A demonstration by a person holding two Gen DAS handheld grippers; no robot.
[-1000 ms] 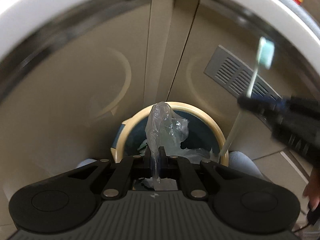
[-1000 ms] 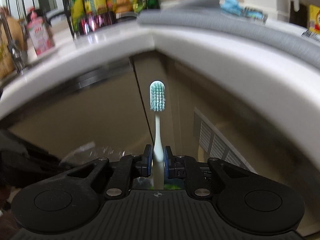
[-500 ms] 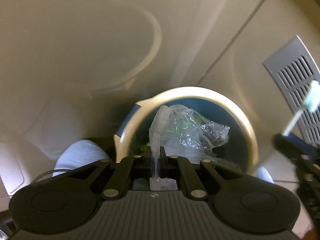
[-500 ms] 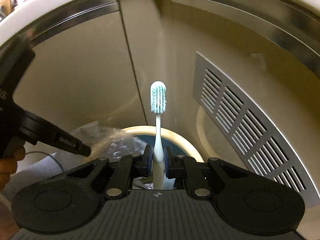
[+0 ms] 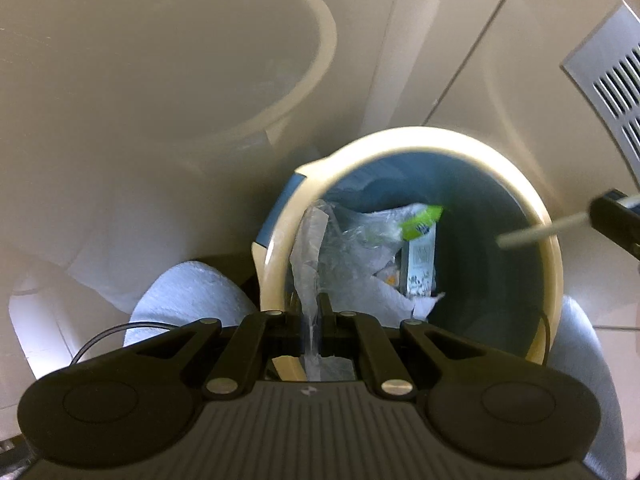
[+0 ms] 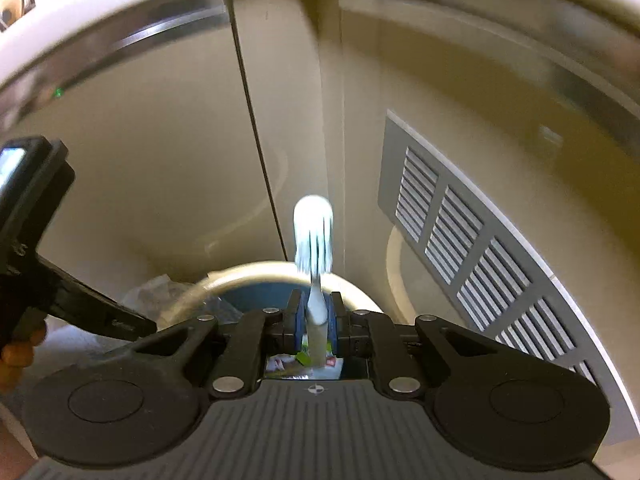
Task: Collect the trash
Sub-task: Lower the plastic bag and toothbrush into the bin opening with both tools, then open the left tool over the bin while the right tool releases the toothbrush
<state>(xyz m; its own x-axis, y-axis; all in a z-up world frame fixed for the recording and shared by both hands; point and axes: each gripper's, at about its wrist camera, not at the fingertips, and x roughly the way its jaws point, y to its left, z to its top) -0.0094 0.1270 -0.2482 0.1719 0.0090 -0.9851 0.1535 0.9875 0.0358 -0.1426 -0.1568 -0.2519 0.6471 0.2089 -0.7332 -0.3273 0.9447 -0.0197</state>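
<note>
Left gripper clamped on crumpled clear plastic wrap at lower centre over round cream-rimmed blue bin, right gripper pinching white toothbrush mid-frame, bristles up.

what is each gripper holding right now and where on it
The left gripper pinches a clear plastic wrapper near its lower end; the right gripper clamps a toothbrush on its handle.

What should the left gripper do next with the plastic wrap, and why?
Probably open the left gripper. It is shut on the clear plastic wrap, which already hangs inside the rim of the trash bin, above the waste in it, so letting go should drop it in.
</note>
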